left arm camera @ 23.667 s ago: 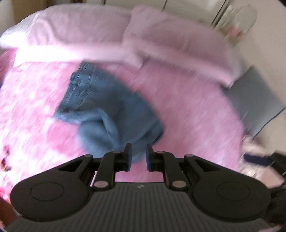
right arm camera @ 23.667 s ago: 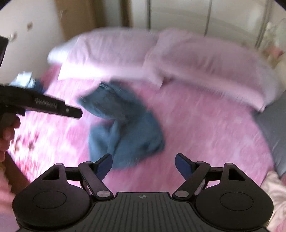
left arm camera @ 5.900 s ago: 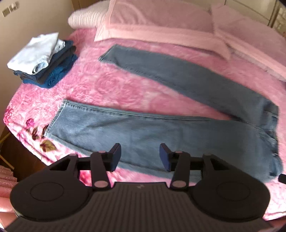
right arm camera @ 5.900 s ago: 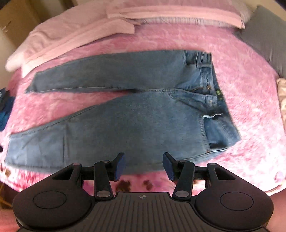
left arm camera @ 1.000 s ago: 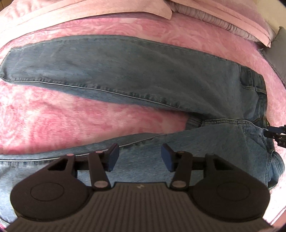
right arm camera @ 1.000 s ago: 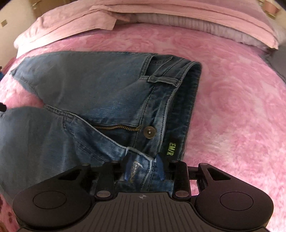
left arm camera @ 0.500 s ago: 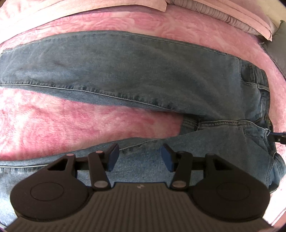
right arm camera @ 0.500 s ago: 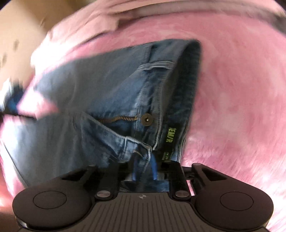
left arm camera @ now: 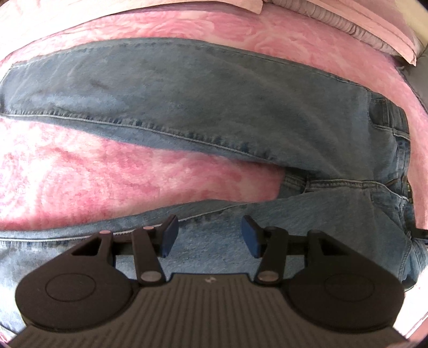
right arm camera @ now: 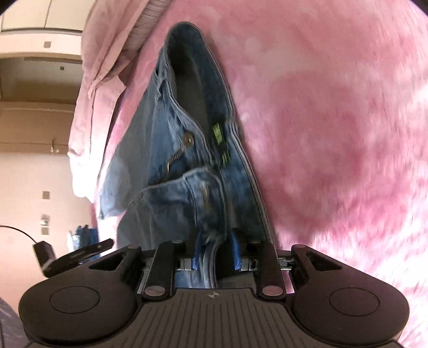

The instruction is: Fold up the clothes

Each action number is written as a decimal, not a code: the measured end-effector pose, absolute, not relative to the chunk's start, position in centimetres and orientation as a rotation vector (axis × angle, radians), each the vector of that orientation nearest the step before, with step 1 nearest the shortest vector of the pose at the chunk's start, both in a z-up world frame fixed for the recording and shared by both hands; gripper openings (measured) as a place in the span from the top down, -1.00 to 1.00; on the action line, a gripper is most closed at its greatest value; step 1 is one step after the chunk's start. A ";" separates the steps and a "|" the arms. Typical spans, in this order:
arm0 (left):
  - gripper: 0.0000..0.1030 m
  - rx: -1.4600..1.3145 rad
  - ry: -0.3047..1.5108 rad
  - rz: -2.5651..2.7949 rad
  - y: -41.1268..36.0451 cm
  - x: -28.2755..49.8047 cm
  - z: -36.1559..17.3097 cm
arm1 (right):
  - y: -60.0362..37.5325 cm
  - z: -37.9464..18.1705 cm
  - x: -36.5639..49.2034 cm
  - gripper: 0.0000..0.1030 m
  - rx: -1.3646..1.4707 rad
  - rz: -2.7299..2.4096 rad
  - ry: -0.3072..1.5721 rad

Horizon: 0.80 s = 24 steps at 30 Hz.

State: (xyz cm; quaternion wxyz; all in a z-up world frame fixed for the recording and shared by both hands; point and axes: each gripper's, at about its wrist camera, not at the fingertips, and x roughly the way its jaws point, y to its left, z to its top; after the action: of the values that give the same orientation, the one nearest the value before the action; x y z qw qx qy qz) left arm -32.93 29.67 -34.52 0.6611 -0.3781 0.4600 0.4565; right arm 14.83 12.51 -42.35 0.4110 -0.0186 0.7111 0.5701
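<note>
Blue jeans (left arm camera: 214,93) lie spread on the pink bed, the two legs running left and the waist at the right. My left gripper (left arm camera: 208,233) hangs open over the near leg, pointing steeply down, with nothing between its blue pads. My right gripper (right arm camera: 214,251) is shut on the near front edge of the jeans' waistband (right arm camera: 206,192), denim bunched between its pads. The open fly, button (right arm camera: 188,139) and green label (right arm camera: 219,133) run away from it. The left gripper's side (right arm camera: 77,254) shows at the left of the right wrist view.
A pink rose-patterned bedspread (left arm camera: 107,174) covers the bed under the jeans. Pink pillows (left arm camera: 347,24) lie along the far edge. A blurred stack of folded clothes (right arm camera: 83,235) sits far off beyond the left gripper. Walls and cupboards show past the bed.
The right gripper has rolled hard to one side while staying shut on the waistband, so its view is tilted and the room wall shows. The left gripper has barely moved.
</note>
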 end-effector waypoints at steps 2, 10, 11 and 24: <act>0.07 -0.872 1.037 1.035 29.6 -33.0 -34.8 | 13.1 -42.7 14.5 0.43 -0.041 1.447 1.799; 0.07 -0.853 1.030 1.029 29.4 -32.6 -34.2 | 12.7 -36.4 11.3 0.75 -0.213 1.576 1.347; 0.07 -0.856 1.024 1.036 29.5 -32.6 -34.1 | 12.1 -35.3 11.1 0.77 -0.196 1.578 1.292; 0.07 -0.829 1.041 1.067 30.7 -33.7 -35.4 | 17.0 -36.7 7.8 0.50 -0.470 1.211 1.221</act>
State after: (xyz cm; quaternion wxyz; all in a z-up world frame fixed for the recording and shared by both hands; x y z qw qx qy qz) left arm -33.65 30.70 -35.45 0.6577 -0.3662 0.4598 0.4710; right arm 7.81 16.97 -36.69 0.6282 -0.2050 0.5329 0.5285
